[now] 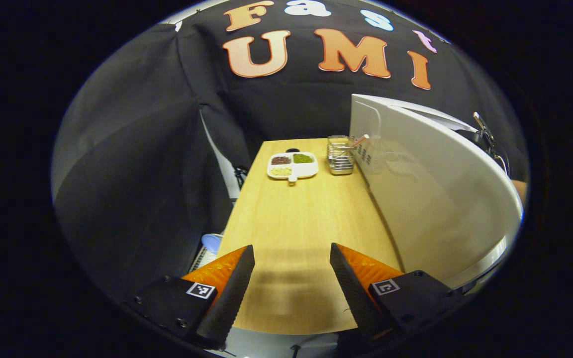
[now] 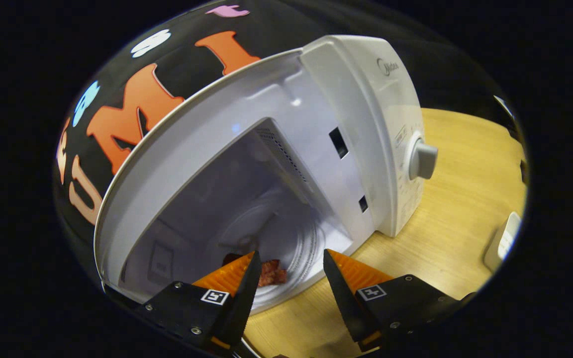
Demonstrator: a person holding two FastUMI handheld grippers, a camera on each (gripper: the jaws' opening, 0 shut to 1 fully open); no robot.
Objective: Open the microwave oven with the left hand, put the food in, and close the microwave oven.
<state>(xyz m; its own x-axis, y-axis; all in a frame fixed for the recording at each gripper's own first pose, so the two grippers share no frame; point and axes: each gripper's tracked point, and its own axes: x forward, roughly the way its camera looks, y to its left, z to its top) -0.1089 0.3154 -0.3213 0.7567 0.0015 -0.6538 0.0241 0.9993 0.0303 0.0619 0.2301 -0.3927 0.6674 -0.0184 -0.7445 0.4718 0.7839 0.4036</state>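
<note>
The right gripper (image 2: 289,278) has its jaws apart and empty, just before the open cavity of the white microwave oven (image 2: 356,124), where reddish-brown food (image 2: 272,272) lies on the glass turntable (image 2: 296,243). The left gripper (image 1: 291,276), jaws also spread and empty, hovers over the light wooden tabletop (image 1: 296,219) beside the swung-open white door (image 1: 416,189); farther off sit a white divided plate (image 1: 292,166) and a wire basket (image 1: 340,155)

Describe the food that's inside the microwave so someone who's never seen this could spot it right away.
Start at the white microwave oven, its cavity open toward the right tool. On the round turntable on the cavity floor lies the food, a small reddish-brown lump near the front edge. It is the one dark, rough thing against smooth white.
</note>
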